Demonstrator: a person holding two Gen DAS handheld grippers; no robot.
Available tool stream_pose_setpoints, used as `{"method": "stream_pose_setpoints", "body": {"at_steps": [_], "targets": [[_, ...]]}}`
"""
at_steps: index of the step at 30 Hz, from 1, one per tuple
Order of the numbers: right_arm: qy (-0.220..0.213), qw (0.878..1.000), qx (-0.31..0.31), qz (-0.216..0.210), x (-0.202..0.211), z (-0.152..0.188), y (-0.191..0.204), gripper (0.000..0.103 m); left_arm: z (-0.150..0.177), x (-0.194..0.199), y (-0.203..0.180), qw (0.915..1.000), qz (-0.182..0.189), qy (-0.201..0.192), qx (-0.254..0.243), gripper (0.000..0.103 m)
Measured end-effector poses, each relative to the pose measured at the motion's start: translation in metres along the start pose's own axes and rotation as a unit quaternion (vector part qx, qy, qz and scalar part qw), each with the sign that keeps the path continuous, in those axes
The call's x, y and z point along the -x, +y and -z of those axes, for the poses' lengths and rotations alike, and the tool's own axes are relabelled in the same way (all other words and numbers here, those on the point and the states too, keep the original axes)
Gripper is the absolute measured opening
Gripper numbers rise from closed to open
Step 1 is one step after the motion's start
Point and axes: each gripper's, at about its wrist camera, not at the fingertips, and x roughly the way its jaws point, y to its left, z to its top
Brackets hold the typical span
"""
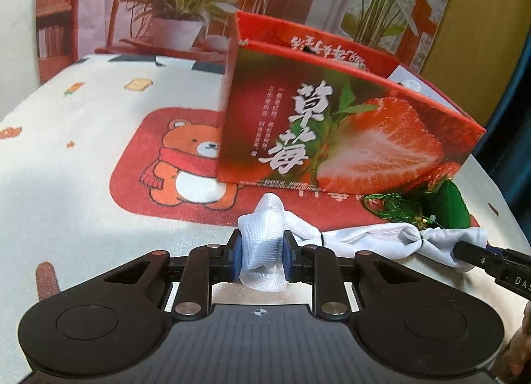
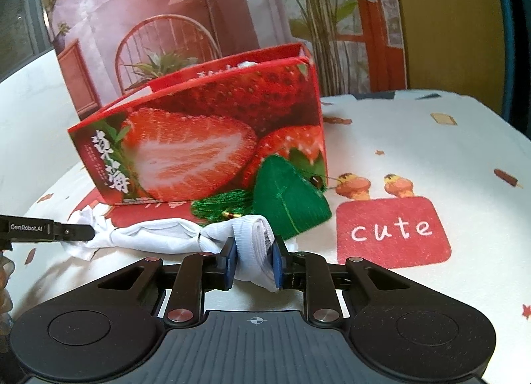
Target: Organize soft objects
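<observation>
A long white cloth (image 1: 361, 238) tied with small bands lies stretched on the table in front of the red strawberry box (image 1: 332, 125). My left gripper (image 1: 262, 252) is shut on its left end. My right gripper (image 2: 255, 262) is shut on its right end; it also shows at the right edge of the left wrist view (image 1: 471, 252). The cloth (image 2: 156, 234) runs left from it to the left gripper (image 2: 91, 231). A green plush wedge with a tassel (image 2: 288, 204) lies between the cloth and the box (image 2: 205, 141).
The table has a white cloth cover with a red bear patch (image 1: 186, 164) and a red "cute" patch (image 2: 391, 231). A printed backdrop of a chair and plants (image 1: 179, 8) stands behind the box. The box is open at the top.
</observation>
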Motion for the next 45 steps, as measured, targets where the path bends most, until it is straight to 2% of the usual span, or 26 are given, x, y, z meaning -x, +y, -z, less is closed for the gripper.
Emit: {"method": "stream_pose_setpoints", "body": {"at_steps": [11, 19, 25, 34, 40, 45], "targets": [[-0.031, 0.999, 0.039, -0.013, 0.020, -0.007, 0.019, 0.018, -0.007, 0.028, -0.006, 0.9988, 0.000, -0.048, -0.010, 0.023], [-0.062, 0.996, 0.065, -0.020, 0.036, -0.023, 0.030, 0.018, -0.026, 0.051, -0.007, 0.9965, 0.006, -0.083, -0.005, 0.023], [-0.088, 0.991, 0.092, -0.035, 0.045, -0.050, 0.039, 0.017, -0.050, 0.070, -0.010, 0.9930, 0.016, -0.117, 0.002, 0.023], [-0.124, 0.986, 0.092, -0.059, 0.043, -0.107, 0.043, 0.017, -0.096, 0.085, -0.023, 0.9884, 0.022, -0.149, -0.019, 0.023], [-0.134, 0.986, 0.076, -0.065, 0.026, -0.146, 0.038, 0.016, -0.128, 0.072, -0.034, 0.9873, 0.024, -0.155, -0.027, 0.023], [-0.134, 0.987, 0.072, -0.055, 0.003, -0.167, 0.032, 0.015, -0.148, 0.046, -0.045, 0.9902, 0.016, -0.136, -0.029, 0.023]]}}
